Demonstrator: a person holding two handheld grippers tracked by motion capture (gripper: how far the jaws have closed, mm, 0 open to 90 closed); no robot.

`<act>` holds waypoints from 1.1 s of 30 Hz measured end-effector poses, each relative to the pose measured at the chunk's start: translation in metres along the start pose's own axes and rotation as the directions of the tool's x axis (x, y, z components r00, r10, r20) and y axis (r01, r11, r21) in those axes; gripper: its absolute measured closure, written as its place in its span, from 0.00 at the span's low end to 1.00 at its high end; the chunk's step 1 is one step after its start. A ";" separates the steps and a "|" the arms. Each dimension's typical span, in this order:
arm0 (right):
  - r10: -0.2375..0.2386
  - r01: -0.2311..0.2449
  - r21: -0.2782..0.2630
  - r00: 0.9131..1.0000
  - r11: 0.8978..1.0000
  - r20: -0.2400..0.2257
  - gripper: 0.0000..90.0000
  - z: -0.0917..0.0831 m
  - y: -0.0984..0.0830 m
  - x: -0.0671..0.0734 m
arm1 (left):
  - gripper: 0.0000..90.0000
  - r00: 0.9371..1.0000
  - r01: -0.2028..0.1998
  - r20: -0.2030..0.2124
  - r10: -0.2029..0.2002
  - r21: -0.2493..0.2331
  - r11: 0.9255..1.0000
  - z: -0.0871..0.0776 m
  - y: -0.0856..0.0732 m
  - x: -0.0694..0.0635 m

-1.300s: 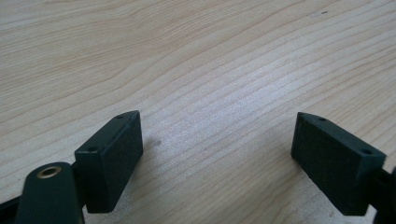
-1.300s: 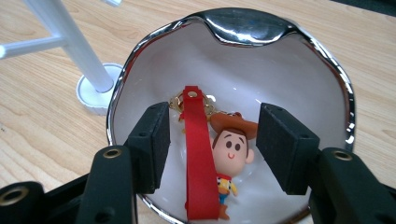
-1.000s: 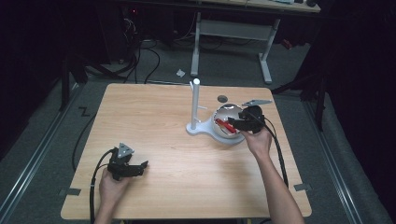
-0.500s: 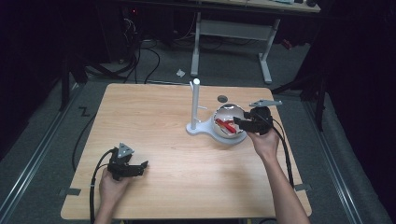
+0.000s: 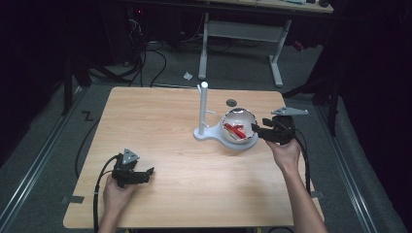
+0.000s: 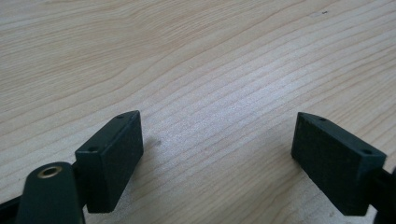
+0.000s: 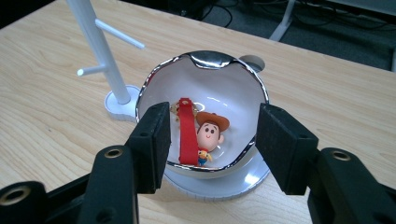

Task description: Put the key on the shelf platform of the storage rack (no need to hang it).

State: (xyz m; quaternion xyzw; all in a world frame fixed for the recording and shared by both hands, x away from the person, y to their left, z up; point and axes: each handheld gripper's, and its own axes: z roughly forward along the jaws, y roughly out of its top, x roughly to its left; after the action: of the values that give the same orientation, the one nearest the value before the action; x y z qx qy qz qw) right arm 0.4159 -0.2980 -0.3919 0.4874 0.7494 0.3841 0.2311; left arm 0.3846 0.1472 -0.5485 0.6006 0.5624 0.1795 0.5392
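A white bowl with a chrome rim [image 5: 245, 120] [image 7: 219, 88] rests on a white dish beside a peg stand. Inside it lies a small cowboy figure [image 7: 209, 133] on a red strap [image 5: 234, 130] [image 7: 187, 130]. My right gripper [image 5: 256, 130] [image 7: 212, 140] hovers at the bowl's right rim, pointing into it. Its jaws have just been opening and stand apart, with nothing pressed between the pads. My left gripper [image 5: 147, 173] [image 6: 217, 154] rests open on the bare wood near the table's front left.
The white peg stand [image 5: 203, 109] [image 7: 95, 42] rises just left of the bowl, two short pegs sticking out. A small dark round spot [image 5: 231, 102] marks the table behind the bowl. Cables trail from both grippers. Desk legs and wires lie on the floor beyond.
My right gripper has drawn back to the right from over the bowl and risen a little. The figure and strap stay in the bowl. The left gripper has not moved.
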 end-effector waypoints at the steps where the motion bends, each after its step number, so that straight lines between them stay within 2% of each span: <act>1: 0.002 -0.002 -0.007 1.000 1.000 0.000 0.51 -0.003 0.000 0.000 | 0.19 1.000 -0.001 0.000 0.001 0.001 1.000 0.000 0.000 0.000; 7: -0.001 0.001 -0.027 1.000 1.000 -0.001 0.50 -0.015 -0.002 0.000 | 0.19 1.000 0.000 -0.001 0.000 0.000 1.000 0.000 0.000 0.000; 8: 0.010 -0.010 -0.046 1.000 0.999 -0.008 0.50 -0.020 -0.006 0.000 | 0.19 1.000 0.000 -0.001 0.000 0.000 1.000 0.000 0.000 0.000; 11: 0.020 -0.021 -0.047 1.000 0.999 -0.007 0.50 -0.023 -0.011 0.000 | 0.19 1.000 -0.001 -0.001 0.001 0.000 1.000 0.000 0.000 0.000; 14: -0.001 0.002 -0.033 1.000 0.999 0.016 0.50 -0.028 -0.015 0.003 | 0.19 1.000 0.000 -0.001 0.000 0.000 1.000 0.000 0.000 0.000; 18: -0.010 0.011 -0.058 1.000 0.998 0.013 0.50 -0.039 -0.016 0.006 | 0.19 1.000 0.000 -0.001 0.000 0.000 1.000 0.000 0.000 0.000; 21: 0.020 -0.020 -0.080 1.000 0.997 -0.008 0.50 -0.044 -0.020 0.005 | 0.19 1.000 -0.001 -0.001 0.001 0.000 1.000 0.000 0.000 0.000; 23: 0.031 -0.031 -0.072 1.000 0.997 0.001 0.50 -0.048 -0.027 0.002 | 0.19 1.000 -0.001 -0.001 0.001 0.000 1.000 0.000 0.000 0.000; 33: 0.059 -0.059 -0.097 0.998 0.994 0.000 0.50 -0.062 -0.043 -0.001 | 0.19 1.000 0.000 -0.002 0.000 -0.001 1.000 0.000 0.000 0.000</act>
State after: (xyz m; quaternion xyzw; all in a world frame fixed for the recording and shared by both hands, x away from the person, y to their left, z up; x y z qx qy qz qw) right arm 0.3477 -0.3308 -0.3896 0.4981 0.7148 0.4259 0.2441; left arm 0.3846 0.1471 -0.5485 0.6004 0.5627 0.1803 0.5389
